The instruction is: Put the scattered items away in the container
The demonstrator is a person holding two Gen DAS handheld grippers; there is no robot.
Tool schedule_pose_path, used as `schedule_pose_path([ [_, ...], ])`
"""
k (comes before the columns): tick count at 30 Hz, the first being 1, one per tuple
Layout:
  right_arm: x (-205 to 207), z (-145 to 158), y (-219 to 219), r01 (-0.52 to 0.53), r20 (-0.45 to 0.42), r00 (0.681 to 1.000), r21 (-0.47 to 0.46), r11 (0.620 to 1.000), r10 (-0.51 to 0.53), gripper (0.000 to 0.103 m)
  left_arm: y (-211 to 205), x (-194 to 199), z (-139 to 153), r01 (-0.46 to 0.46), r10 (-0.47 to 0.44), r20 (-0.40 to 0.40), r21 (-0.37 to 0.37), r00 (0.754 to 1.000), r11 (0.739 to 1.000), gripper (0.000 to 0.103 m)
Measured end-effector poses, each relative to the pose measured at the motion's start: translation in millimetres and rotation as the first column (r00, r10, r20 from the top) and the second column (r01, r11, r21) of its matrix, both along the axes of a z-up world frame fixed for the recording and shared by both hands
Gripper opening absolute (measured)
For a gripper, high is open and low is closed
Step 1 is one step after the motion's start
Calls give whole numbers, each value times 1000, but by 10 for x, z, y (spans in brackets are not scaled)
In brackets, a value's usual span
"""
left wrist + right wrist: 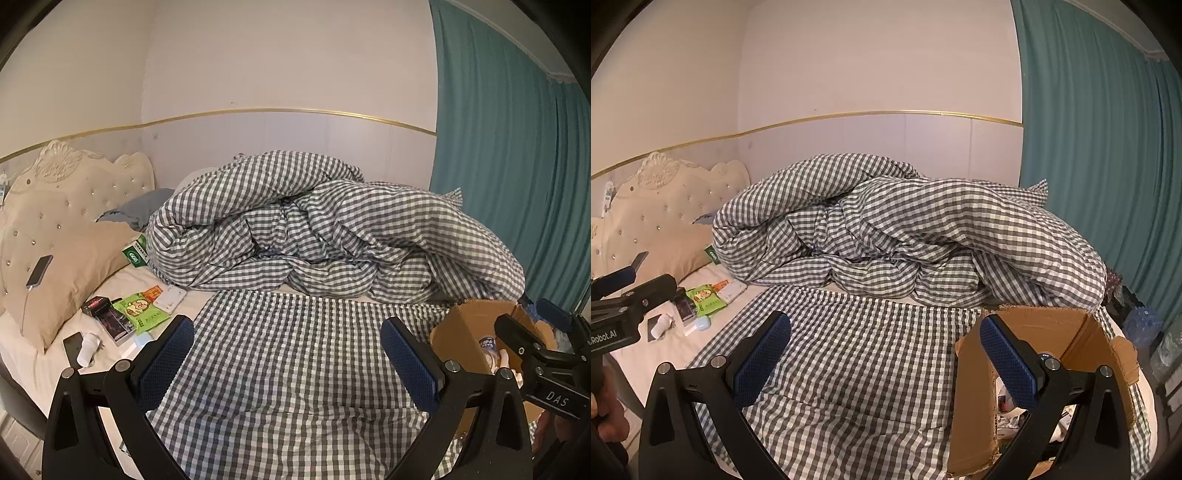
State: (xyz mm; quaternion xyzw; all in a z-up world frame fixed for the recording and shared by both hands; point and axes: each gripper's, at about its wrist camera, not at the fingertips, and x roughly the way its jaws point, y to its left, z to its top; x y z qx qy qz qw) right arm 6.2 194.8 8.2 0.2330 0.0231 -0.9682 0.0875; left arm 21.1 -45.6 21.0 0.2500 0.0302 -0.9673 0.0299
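Scattered items lie on the white sheet at the left of the bed: a green snack packet (142,309), a black box (96,305), a white case (170,298), a white bottle (86,350), a dark phone (72,343) and a green carton (136,253). The packet also shows in the right wrist view (704,297). An open cardboard box (1052,332) with several items inside stands at the right; it also shows in the left wrist view (469,325). My left gripper (288,354) is open and empty above the checked cloth. My right gripper (884,350) is open and empty, its right finger over the box.
A bunched checked duvet (314,229) fills the far half of the bed. A beige pillow (66,280) with a charging phone (40,270) leans on the tufted headboard (74,184). A teal curtain (517,147) hangs at the right.
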Motion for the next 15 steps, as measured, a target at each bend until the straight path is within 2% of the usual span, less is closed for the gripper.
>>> schedule_pose_path([
  [15, -17, -41, 75, 13, 10, 1000, -9, 1000, -12, 103, 92, -32, -28, 10, -10, 15, -1, 1000, 1000, 103],
])
